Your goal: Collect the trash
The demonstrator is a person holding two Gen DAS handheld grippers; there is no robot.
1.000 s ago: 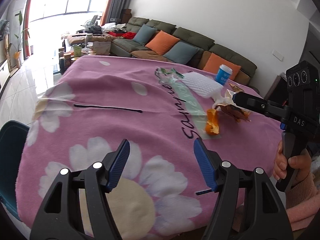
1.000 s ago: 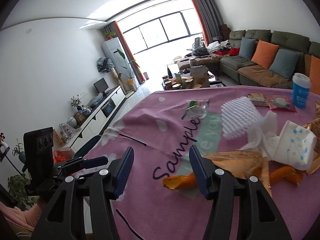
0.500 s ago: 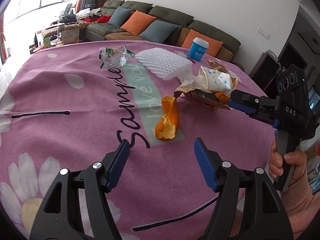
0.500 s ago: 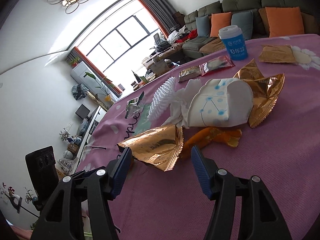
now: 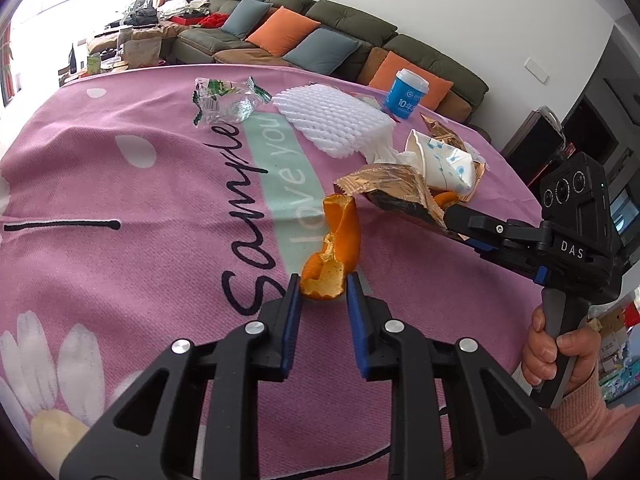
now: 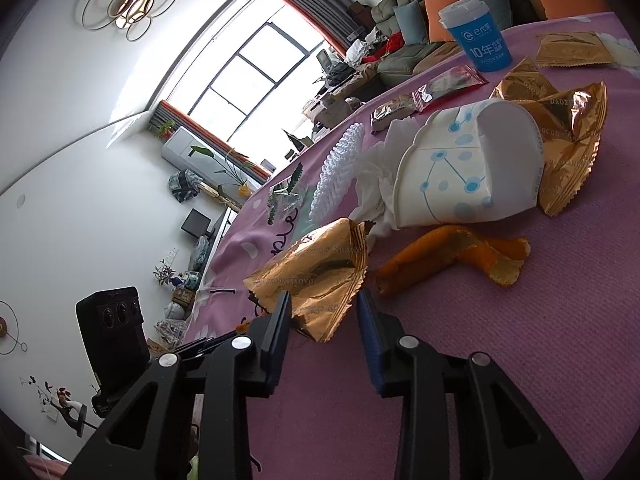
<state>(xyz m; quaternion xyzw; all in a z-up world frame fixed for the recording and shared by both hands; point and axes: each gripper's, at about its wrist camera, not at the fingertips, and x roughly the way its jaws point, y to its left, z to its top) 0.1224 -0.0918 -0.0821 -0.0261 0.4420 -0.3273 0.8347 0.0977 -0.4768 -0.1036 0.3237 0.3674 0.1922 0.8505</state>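
Observation:
An orange peel (image 5: 334,252) lies on the pink tablecloth (image 5: 120,184). My left gripper (image 5: 322,294) has its jaws close around the peel's near end, with small gaps still showing. A gold foil wrapper (image 6: 320,276) lies on the cloth; my right gripper (image 6: 322,312) has its jaws partly closed around the wrapper's near corner, the right jaw apart from it. A second peel (image 6: 448,256), a crushed paper cup (image 6: 468,168), more gold wrappers (image 6: 572,120) and white foam netting (image 5: 332,120) lie beyond.
A blue cup (image 5: 406,94) stands at the table's far edge. A clear green wrapper (image 5: 224,100) lies at the far left. Red and brown snack wrappers (image 6: 440,88) lie near the cup. A sofa (image 5: 320,40) stands behind the table.
Both grippers moved forward and narrowed their jaws: the left onto the orange peel, the right onto the gold wrapper's corner.

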